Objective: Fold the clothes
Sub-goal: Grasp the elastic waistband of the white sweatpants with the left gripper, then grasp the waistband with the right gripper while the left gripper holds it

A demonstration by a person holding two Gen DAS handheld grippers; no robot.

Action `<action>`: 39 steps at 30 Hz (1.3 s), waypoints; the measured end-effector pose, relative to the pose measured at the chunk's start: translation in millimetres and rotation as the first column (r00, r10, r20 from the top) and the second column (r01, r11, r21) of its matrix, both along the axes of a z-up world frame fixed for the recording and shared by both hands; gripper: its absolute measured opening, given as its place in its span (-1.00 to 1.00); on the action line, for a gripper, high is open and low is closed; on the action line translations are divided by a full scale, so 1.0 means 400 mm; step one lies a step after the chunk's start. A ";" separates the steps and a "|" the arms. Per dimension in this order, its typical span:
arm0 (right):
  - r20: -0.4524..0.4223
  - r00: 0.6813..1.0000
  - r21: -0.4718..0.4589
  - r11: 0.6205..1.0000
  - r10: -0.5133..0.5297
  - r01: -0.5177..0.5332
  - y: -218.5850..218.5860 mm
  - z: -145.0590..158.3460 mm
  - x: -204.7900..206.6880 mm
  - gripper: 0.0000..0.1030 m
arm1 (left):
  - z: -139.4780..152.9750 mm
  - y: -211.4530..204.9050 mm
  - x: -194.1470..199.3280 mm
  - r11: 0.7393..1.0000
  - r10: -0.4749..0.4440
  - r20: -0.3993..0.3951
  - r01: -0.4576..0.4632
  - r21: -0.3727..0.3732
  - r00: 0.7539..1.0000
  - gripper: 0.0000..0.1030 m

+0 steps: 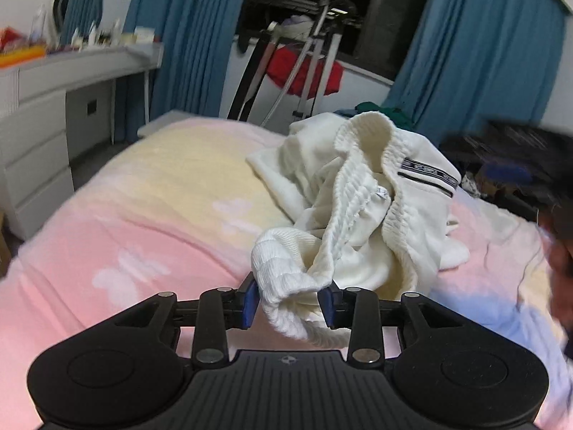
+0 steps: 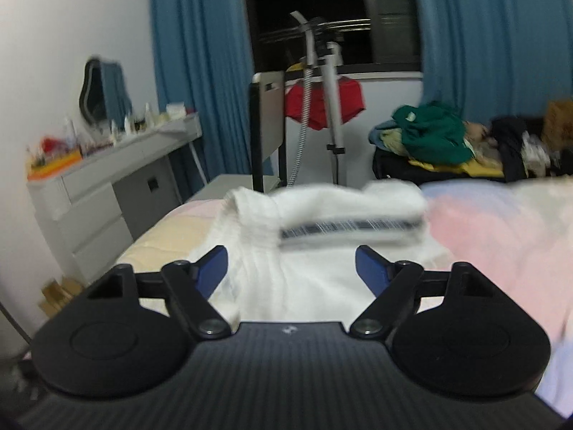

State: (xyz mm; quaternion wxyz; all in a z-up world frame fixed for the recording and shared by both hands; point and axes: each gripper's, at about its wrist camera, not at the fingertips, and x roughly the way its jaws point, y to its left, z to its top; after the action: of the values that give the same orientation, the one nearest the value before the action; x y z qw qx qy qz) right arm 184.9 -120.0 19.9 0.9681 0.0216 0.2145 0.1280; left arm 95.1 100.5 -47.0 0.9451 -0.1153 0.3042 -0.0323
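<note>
The ribbed waistband of the white sweatpants [image 1: 358, 208] is pinched between the pads of the left gripper [image 1: 290, 301] above the pink bedspread [image 1: 107, 236]. The right gripper [image 2: 290, 268] is held spread wide, empty, over the sweatpants.

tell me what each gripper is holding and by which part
The left gripper pinches the white garment by its ribbed elastic band. The right gripper is open above the garment, holding nothing.

A bed [image 1: 143, 215] under a pink and yellow blanket [image 1: 89, 243] carries crumpled white trousers [image 1: 358, 197]; mixed clothes [image 2: 437, 136] are heaped beyond them.
</note>
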 end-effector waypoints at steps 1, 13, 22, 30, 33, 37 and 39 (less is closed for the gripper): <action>-0.003 1.000 -0.045 0.999 0.012 -0.012 0.035 0.008 0.033 0.41 | -0.004 0.005 0.003 1.000 0.003 -0.002 -0.003 -0.007 1.000 -0.28; -0.019 0.997 -0.482 0.874 -0.072 0.054 0.225 -0.045 0.218 -0.47 | -0.048 0.049 0.041 0.997 -0.011 0.010 0.012 -0.076 1.000 -0.26; 0.040 0.980 -0.369 0.909 -0.193 0.194 0.014 0.007 0.053 -0.75 | -0.039 0.016 0.039 0.996 -0.067 0.059 0.071 -0.056 0.996 -0.18; -0.117 0.924 -0.068 0.931 -0.364 0.358 -0.244 -0.100 -0.224 -0.75 | -0.050 -0.028 0.014 0.994 -0.103 0.055 0.101 0.033 0.993 -0.03; -0.249 0.894 -0.049 0.927 -0.372 0.372 -0.286 -0.200 -0.275 -0.75 | -0.055 -0.066 -0.013 0.984 -0.128 0.040 0.122 0.128 0.991 -0.03; -0.329 0.872 0.038 0.918 -0.361 0.395 -0.325 -0.249 -0.292 -0.75 | -0.064 -0.118 -0.051 0.951 -0.158 0.031 0.143 0.273 0.987 0.01; -0.315 0.878 0.035 0.920 -0.360 0.390 -0.329 -0.253 -0.292 -0.74 | -0.070 -0.142 -0.067 0.923 -0.178 0.037 0.154 0.352 0.983 0.16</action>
State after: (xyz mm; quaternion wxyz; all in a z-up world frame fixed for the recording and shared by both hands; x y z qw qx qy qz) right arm 68.0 -251.7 -81.3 0.9277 0.1294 0.3454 -0.0566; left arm 68.2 43.8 -74.9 0.9541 0.0806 0.2815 -0.0621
